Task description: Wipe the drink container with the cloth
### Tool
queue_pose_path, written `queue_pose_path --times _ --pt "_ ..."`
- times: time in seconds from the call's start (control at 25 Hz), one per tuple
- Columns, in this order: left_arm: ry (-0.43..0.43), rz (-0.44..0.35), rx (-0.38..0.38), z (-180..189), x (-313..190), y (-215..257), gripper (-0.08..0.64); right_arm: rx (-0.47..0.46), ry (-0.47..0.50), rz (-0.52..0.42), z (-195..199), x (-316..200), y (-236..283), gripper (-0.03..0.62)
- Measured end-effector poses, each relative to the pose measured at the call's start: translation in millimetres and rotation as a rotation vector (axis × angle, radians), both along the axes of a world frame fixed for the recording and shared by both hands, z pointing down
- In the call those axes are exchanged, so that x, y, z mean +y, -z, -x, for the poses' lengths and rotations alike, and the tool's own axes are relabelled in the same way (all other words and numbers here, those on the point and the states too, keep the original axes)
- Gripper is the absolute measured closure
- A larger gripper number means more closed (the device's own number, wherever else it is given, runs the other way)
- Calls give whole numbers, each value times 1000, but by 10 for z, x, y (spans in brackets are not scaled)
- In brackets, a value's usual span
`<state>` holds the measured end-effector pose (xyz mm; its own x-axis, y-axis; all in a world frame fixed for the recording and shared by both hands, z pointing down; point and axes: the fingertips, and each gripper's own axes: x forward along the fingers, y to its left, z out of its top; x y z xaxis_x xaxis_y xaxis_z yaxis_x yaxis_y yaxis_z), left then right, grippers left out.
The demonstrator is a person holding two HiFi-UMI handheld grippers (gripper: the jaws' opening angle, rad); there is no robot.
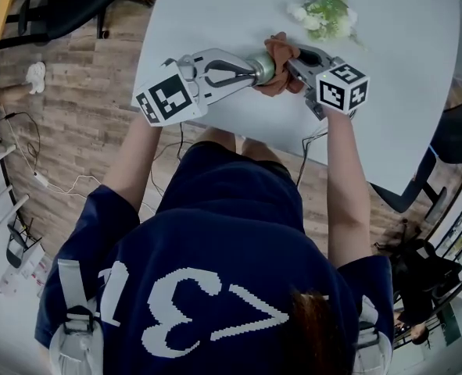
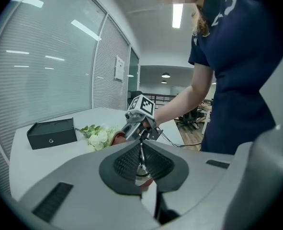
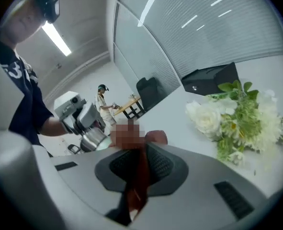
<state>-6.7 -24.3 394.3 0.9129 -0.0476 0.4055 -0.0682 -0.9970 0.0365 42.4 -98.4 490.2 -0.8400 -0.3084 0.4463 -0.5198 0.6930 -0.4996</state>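
Note:
My left gripper [image 1: 250, 70] is shut on a silver metal drink container [image 1: 263, 68], held above the near edge of the white table [image 1: 215, 14]. A rust-brown cloth [image 1: 281, 59] is bunched against the container's right side, and my right gripper [image 1: 295, 66] is shut on it. The left gripper view has its pads [image 2: 156, 163] closed on a thin metal part of the container [image 2: 141, 158], with the right gripper [image 2: 140, 121] facing it. Between the right gripper's pads [image 3: 163, 166] the cloth [image 3: 137, 176] hangs, and the container [image 3: 94, 140] is in the left gripper [image 3: 76, 113] beyond.
A bunch of white flowers with green leaves [image 1: 324, 14] lies on the table just past the grippers. A black box [image 2: 51, 133] stands further along the table by the window blinds. Cables [image 1: 51, 182] trail on the wooden floor at the left.

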Motion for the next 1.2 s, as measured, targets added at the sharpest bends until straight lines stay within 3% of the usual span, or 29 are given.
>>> queue_pose_path --times 0.16,0.24,0.36,0.52,0.6,0.68,0.84,1.0,1.12,1.2 --pt "-58 -44 -27 -29 78 -15 535 -116 145 -35 386 123 503 543" --pt "-80 -74 -55 -37 98 -31 535 -127 250 -71 563 231 685 541" --pt "-119 -112 -83 -58 150 -42 535 -64 339 -130 612 301 672 541" --pt "-158 -156 -101 -109 194 -52 535 81 317 -178 402 100 369 542" --pt "-176 -169 -108 -128 217 -52 535 196 293 -152 238 -38 77 543" --pt "-199 -180 -114 -144 253 -52 535 244 271 -82 128 -106 -143 542" --pt "-239 -184 -119 -148 306 -67 535 104 307 12 328 27 121 541" --pt "-260 -182 -124 -159 361 -77 535 -9 501 -2 624 315 548 541" --pt "-264 -198 -140 -156 374 -83 535 25 615 -47 696 382 547 541" --pt "-264 -211 -150 -156 385 -93 535 90 603 -61 643 261 372 541"
